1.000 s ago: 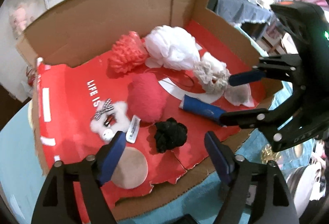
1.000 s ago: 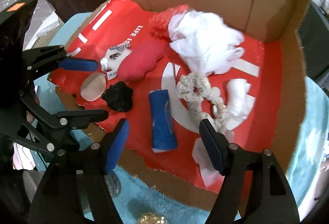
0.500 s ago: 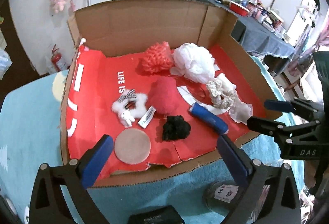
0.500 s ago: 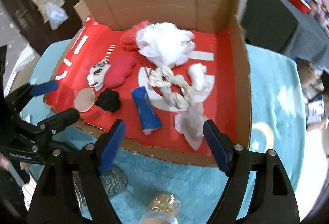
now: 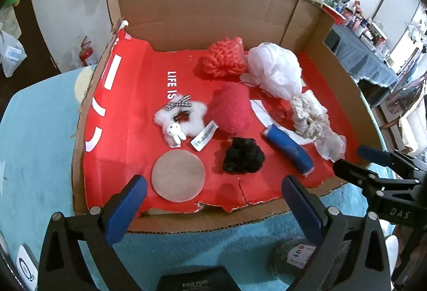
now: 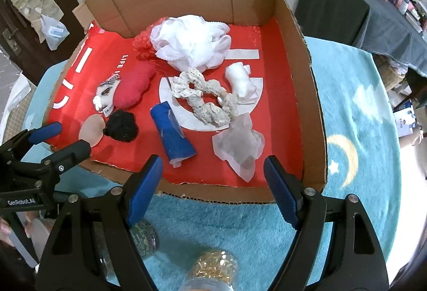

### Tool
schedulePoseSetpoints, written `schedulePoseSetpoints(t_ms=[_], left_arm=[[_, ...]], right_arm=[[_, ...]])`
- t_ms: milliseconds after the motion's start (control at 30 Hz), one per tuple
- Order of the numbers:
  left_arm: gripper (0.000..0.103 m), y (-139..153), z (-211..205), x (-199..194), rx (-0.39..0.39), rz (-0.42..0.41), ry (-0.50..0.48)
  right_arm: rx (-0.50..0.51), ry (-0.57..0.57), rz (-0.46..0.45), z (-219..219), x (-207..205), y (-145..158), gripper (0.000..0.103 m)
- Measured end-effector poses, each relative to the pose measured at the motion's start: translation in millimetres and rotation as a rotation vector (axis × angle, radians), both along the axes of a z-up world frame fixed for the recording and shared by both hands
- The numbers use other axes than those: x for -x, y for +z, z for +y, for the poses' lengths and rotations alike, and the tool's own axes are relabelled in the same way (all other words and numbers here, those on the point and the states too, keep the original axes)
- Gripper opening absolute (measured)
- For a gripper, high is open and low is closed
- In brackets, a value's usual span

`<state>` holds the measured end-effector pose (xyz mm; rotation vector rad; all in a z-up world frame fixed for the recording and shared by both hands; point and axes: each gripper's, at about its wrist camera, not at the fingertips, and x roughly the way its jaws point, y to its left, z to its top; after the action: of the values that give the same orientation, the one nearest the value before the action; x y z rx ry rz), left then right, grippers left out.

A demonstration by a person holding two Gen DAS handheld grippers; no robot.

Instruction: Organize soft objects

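Observation:
An open cardboard box (image 5: 186,13) with a red liner holds several soft items. Among them are a red knitted piece (image 5: 224,59), a white mesh puff (image 5: 275,72), a red fluffy pouch (image 5: 232,109), a white furry bunny clip (image 5: 181,120), a beige round pad (image 5: 178,175), a black scrunchie (image 5: 242,156), a blue roll (image 6: 173,133), cream crochet scrunchies (image 6: 202,96) and a translucent wrapper (image 6: 237,144). My left gripper (image 5: 213,192) hangs open over the box's near edge, left of the right one. My right gripper (image 6: 212,171) is open too, with nothing between its fingers.
The box lies on a teal fluffy rug (image 6: 347,104). Near me on the rug stand a jar of gold bits (image 6: 213,267), a dark jar (image 6: 144,237) and a black case (image 5: 194,280). A dark draped table (image 6: 347,5) stands at the far right.
Both grippers have drawn back from inside the box to its near edge and rolled level. The left jaws have spread wider. The items in the box have not moved.

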<state>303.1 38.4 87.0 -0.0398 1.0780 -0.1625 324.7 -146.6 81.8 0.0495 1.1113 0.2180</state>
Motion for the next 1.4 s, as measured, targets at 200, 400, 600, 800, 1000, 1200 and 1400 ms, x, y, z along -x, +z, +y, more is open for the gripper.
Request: schedulePoseSetpoints(t_ms=[200, 400, 600, 800, 1000, 1200, 1400], left_arm=[[0.103, -7, -3, 0, -0.021, 0.013, -0.001], [0.103, -16, -3, 0, -0.021, 0.045, 0.008], [0.103, -16, -3, 3, -0.027, 0.039, 0.006], [0.103, -17, -1, 4, -0.02, 0.039, 0.017], [0.103, -16, 0, 4, -0.016, 0.032, 0.023], [0.103, -15, -2, 4, -0.03, 0.023, 0.022], [0.103, -15, -2, 5, -0.034, 0.023, 0.021]], right_arm=[[0.011, -0.008, 0.014, 2, -1, -7, 0.077], [0.026, -0.006, 0.026, 5, -1, -12, 0.078], [0.014, -0.021, 0.04, 3, -3, -16, 0.078], [0.029, -0.015, 0.032, 4, -2, -15, 0.078], [0.049, -0.008, 0.018, 6, 0, -14, 0.078], [0.053, -0.009, 0.015, 6, 2, -13, 0.078], [0.058, -0.006, 0.009, 7, 2, -13, 0.077]])
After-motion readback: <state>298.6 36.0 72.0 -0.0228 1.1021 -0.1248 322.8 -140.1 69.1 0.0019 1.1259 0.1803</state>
